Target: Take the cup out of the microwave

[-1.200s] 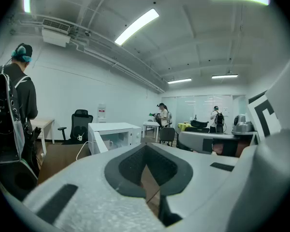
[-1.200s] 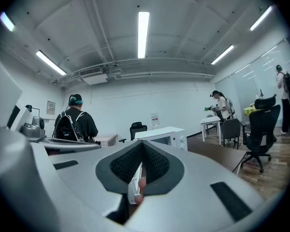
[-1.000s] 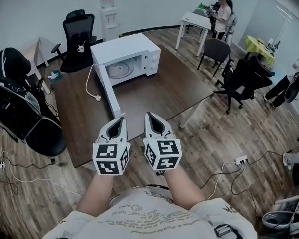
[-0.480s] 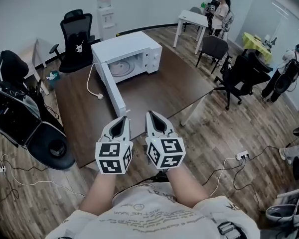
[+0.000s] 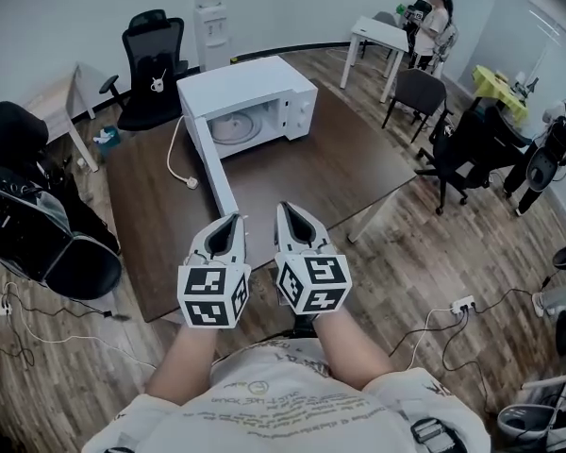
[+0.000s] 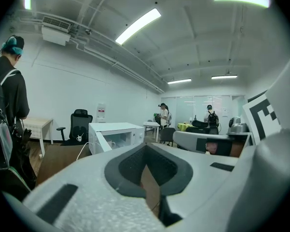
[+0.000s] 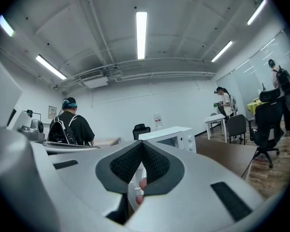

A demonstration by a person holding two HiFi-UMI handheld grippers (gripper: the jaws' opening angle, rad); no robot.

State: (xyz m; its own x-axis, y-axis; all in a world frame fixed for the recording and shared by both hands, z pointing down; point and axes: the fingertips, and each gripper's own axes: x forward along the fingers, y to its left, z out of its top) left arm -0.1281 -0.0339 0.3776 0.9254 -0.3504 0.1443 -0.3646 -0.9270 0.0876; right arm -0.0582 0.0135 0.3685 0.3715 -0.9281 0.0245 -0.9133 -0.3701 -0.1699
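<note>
The white microwave [image 5: 250,97] stands at the far end of the brown table [image 5: 340,168], its door [image 5: 212,173] swung wide open toward me. Inside it I see the glass turntable [image 5: 236,126]; no cup can be made out in the head view. In the left gripper view the microwave [image 6: 117,134] is small and far ahead. My left gripper [image 5: 229,223] and right gripper [image 5: 285,211] hover side by side over the table's near edge, well short of the microwave, both shut and empty. The door's tip lies just ahead of the left gripper.
A white power cord [image 5: 174,163] trails left of the microwave. A black chair with bags [image 5: 38,225] stands at the left, another black chair [image 5: 156,64] and a water dispenser [image 5: 210,12] behind the table. More chairs [image 5: 472,144] and people [image 5: 434,12] are at the right.
Both grippers have edged forward toward the table, still shut and side by side. The microwave and its door have not moved.
</note>
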